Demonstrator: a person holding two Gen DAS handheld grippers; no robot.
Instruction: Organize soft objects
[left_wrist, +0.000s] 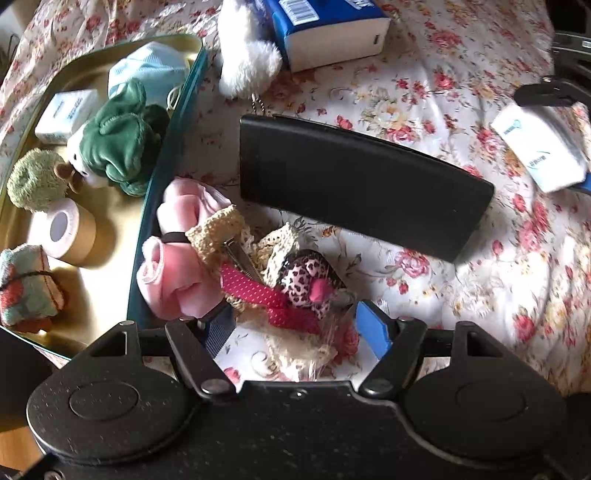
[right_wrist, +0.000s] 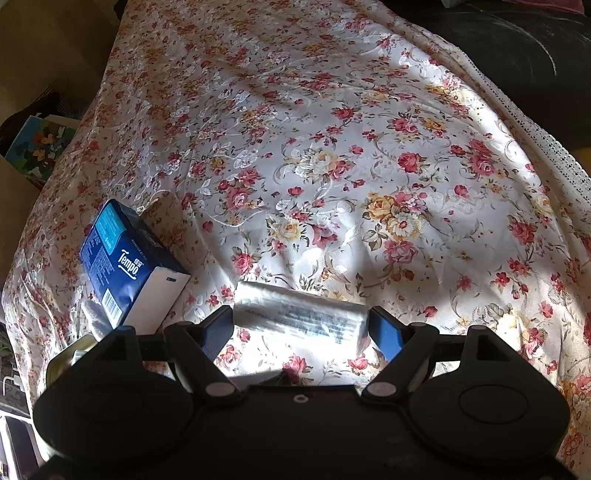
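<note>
Between the blue fingers of my left gripper (left_wrist: 297, 325) lies a heap of soft bits on the floral cloth (left_wrist: 424, 110): a leopard-print plush (left_wrist: 308, 275) with a pink patch, a red dotted ribbon (left_wrist: 258, 291), cream lace trim (left_wrist: 218, 230) and a pink cloth (left_wrist: 177, 258) bound with a dark band. My fingers stand spread to either side of the heap, released, gripping nothing.

Just left of the heap, touching the pink cloth, is an open tin (left_wrist: 162, 155) with a teal wall and gold inside. It holds a green plush (left_wrist: 122, 136), a fuzzy olive ball (left_wrist: 35, 179), a roll of tape (left_wrist: 66, 232), a tied bundle of towelling (left_wrist: 24, 286), a small white packet (left_wrist: 68, 110) and a pale blue mask (left_wrist: 147, 68). Beyond the heap a black case (left_wrist: 354, 184) rests on the cloth, and farther off a white plush (left_wrist: 247, 55) lies against a blue tissue pack (left_wrist: 328, 33).

On the other side, my right gripper (right_wrist: 301, 332) is also spread wide, its fingers flanking a white tissue packet (right_wrist: 301, 321) on the cloth; whether they touch it I cannot tell. The blue pack stands tilted near its left.
</note>
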